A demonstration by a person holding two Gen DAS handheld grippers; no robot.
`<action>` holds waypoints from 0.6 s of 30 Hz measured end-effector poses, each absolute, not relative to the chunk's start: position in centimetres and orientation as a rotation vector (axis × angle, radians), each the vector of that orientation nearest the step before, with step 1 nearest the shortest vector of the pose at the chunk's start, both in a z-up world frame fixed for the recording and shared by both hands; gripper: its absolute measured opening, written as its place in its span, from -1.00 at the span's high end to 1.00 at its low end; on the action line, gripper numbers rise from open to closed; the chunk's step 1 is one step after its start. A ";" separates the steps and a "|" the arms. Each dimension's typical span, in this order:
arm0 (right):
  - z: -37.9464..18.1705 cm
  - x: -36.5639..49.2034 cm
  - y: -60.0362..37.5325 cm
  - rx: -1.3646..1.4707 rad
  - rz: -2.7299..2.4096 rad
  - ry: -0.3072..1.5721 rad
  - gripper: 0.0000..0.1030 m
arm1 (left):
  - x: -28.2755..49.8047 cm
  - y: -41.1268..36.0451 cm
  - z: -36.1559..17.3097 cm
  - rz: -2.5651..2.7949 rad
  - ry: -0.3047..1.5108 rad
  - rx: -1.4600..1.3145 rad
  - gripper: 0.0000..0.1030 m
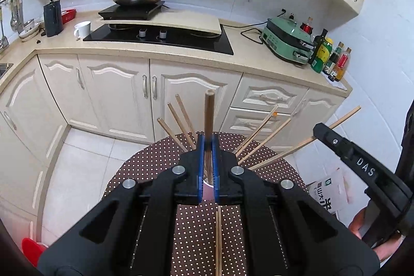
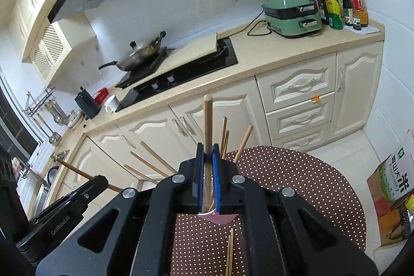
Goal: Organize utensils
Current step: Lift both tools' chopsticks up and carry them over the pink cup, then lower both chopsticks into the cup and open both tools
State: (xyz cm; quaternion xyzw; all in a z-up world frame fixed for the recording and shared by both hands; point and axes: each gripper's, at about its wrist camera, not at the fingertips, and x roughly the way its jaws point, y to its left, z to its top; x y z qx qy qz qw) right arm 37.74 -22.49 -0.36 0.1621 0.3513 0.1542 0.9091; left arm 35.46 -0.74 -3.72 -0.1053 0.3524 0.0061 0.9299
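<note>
Between both grippers' clenched jaws, left gripper (image 1: 207,144) and right gripper (image 2: 207,153) each grasp a stick; the cup (image 2: 220,218) is mostly hidden.

A cup (image 2: 218,217) stands on the round table (image 2: 297,185) near its middle, with chopsticks (image 2: 223,132) fanned out in it. Two more chopsticks (image 2: 229,252) lie on the table before the cup, toward the near edge. Behind the table runs the counter (image 2: 271,53).

Splayed chopsticks (image 1: 261,136) fan from the pink cup (image 2: 218,217), blocking your path overhead. The dotted bench (image 2: 297,177) lies open to the right.
</note>
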 end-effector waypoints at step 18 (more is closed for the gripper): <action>-5.2 41.3 -21.0 0.328 0.306 0.870 0.91 | 39.2 -0.5 -7.8 0.008 0.833 -0.239 0.89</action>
